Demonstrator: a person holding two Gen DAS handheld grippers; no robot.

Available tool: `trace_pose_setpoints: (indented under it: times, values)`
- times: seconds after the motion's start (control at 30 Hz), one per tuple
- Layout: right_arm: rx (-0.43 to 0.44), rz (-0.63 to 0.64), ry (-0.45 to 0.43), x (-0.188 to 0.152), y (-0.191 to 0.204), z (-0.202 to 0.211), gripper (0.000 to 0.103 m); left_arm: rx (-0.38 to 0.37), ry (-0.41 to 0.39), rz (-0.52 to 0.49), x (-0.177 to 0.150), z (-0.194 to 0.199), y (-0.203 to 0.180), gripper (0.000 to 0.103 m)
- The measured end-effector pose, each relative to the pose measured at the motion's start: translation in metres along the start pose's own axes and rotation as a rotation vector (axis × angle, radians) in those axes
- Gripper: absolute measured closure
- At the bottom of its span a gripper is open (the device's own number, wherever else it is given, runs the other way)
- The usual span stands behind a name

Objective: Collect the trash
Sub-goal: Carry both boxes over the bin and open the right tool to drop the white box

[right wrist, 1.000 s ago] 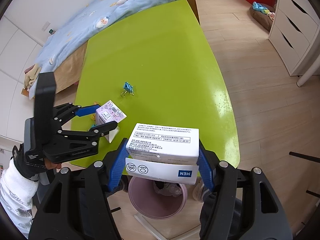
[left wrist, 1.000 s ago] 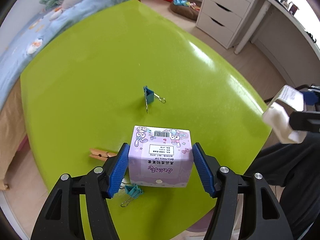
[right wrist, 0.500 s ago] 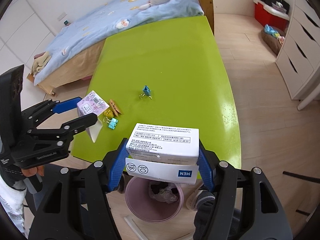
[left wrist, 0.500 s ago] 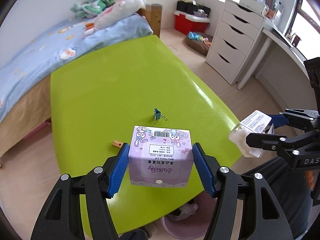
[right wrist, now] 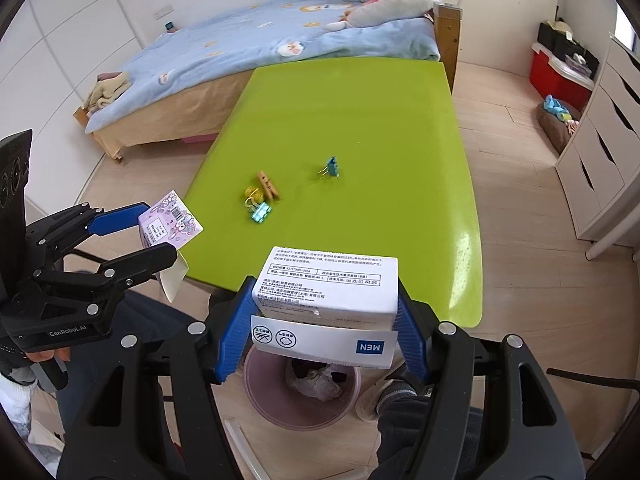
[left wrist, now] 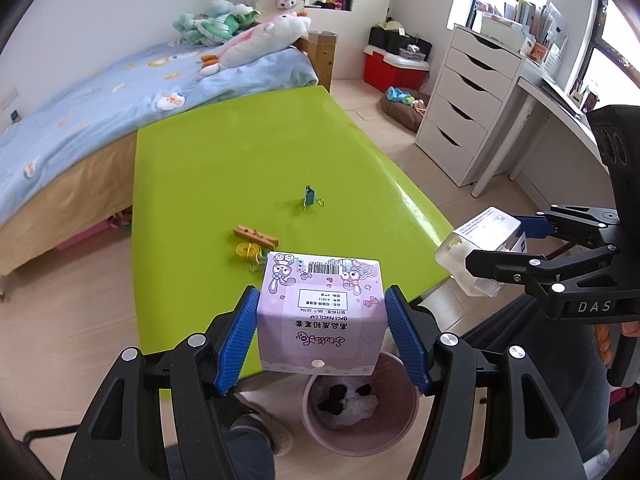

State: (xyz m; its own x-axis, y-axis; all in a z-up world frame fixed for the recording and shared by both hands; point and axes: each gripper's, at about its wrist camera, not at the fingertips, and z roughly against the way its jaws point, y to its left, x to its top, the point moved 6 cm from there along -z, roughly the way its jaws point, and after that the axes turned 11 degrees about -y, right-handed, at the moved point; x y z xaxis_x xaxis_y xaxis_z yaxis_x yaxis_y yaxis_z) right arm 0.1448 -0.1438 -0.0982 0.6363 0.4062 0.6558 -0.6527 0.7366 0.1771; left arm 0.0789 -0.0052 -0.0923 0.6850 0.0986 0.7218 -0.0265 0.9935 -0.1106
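I am standing at the near end of a lime-green table (left wrist: 248, 152) in a bedroom, a two-finger gripper in each hand, both lifted off the tabletop and tipped downward. On the floor just past the table's near edge stands a pink waste bin (left wrist: 360, 432), already holding crumpled paper and dark scraps, so some trash looks collected.

My right gripper (right wrist: 324, 320) is clamped on a white carton (right wrist: 328, 284) printed in small text, its open flap marked "MEN" hanging toward me. The carton's long axis runs crosswise between my blue pads (right wrist: 234, 336), and its printed face tilts up and away. In the right wrist view it sits almost over the bin's mouth.

My left gripper (left wrist: 322, 328) is clamped on a lilac cartoon box (left wrist: 320, 308), nearly cube-shaped, barcode face upward and away, its lettering upside down to me. It hangs over the table's near edge, with the bin just below and ahead.

By my judgement both boxes are ready to drop; neither is released yet.

Left on the table: a wooden clothespin (left wrist: 256, 236), a yellow clip (left wrist: 247, 251) touching it, a teal binder clip (right wrist: 261, 213) just beside those, and a blue binder clip (left wrist: 311, 197) standing apart toward the middle. Whether these count as trash I cannot tell.
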Motion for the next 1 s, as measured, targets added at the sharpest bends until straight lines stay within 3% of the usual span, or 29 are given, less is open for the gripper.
trace_pose_setpoints:
  times: [0.43,0.67,0.7,0.77,1.0]
  values:
    - [0.087,0.030,0.091,-0.071,0.033,0.006,0.039,0.023,-0.004,0.081,-0.051,0.043,0.007,0.041]
    - [0.122,0.028,0.123,-0.085,0.044,0.000,0.039,0.018,0.007,0.105,-0.065,0.051,0.010,0.041]
    - [0.125,0.027,0.124,-0.084,0.044,0.000,0.037,0.016,0.006,0.105,-0.066,0.051,0.010,0.041]
    - [0.125,0.021,0.118,-0.082,0.044,0.001,0.018,0.010,0.005,0.103,-0.066,0.051,0.009,0.041]
    - [0.110,-0.037,0.096,-0.074,0.029,0.010,0.009,-0.017,0.008,0.084,-0.065,0.050,-0.001,0.041]
